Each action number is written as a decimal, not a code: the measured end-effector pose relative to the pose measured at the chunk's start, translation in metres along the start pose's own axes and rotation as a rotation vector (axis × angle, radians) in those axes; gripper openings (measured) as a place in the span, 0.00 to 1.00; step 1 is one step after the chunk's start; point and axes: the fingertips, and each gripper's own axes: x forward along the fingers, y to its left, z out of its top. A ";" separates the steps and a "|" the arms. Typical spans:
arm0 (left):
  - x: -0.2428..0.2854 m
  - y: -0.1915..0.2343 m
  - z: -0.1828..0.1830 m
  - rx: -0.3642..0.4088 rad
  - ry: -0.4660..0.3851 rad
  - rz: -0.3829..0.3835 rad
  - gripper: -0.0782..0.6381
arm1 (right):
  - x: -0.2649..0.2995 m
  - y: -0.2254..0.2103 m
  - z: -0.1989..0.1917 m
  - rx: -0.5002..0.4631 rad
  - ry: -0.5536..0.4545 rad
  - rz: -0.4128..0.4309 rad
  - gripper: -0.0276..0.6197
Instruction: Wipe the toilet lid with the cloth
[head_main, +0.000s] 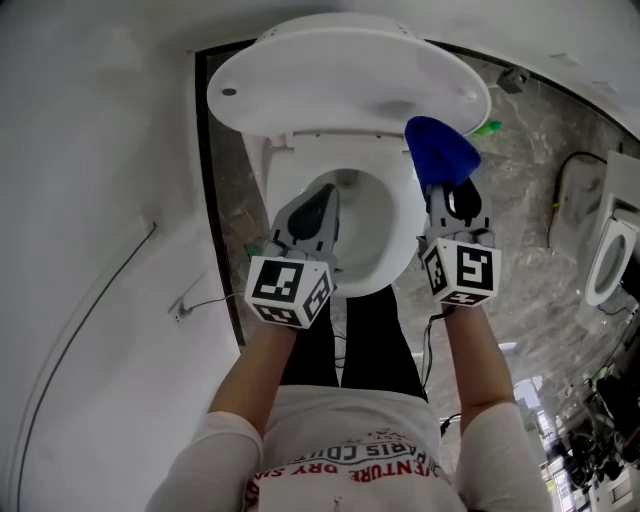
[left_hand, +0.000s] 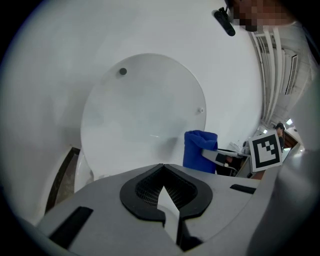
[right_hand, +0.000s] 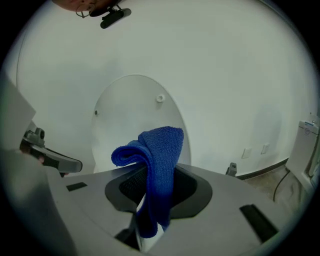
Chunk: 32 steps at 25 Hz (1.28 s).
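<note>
- The toilet lid (head_main: 340, 85) is the biggest thing here. It stands raised at the upper centre of the head view, a broad, smooth white oval. We judge it hard, glossy and slippery, and since it is hinged it may rock back if we press hard.
- Below it in the middle of the frame is the open toilet seat (head_main: 400, 215), which is no part of the wipe.
- The left gripper (head_main: 320, 205) hangs over the bowl at centre left. Its jaws are together with nothing between them.
- The right gripper (head_main: 452, 195) sits at centre right and is clamped on the cloth, just beside the lid's lower right edge. We cannot tell whether the cloth touches the lid.
- The cloth (right_hand: 160, 165) is blue, soft and light, and it flops in a folded loop above the jaws. The hold is low on the fold, which leaves a loose pad free. We think that limp pad suits a flat surface but may bunch or slide rather than spread.
</note>
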 end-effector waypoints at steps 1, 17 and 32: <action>-0.004 0.008 -0.001 -0.003 0.000 0.011 0.12 | 0.004 0.012 -0.004 0.005 0.010 0.020 0.19; -0.069 0.153 -0.014 -0.059 -0.005 0.134 0.12 | 0.103 0.237 -0.042 0.030 0.085 0.340 0.19; -0.080 0.218 -0.026 -0.034 0.041 0.141 0.12 | 0.160 0.241 -0.069 0.124 0.112 0.243 0.19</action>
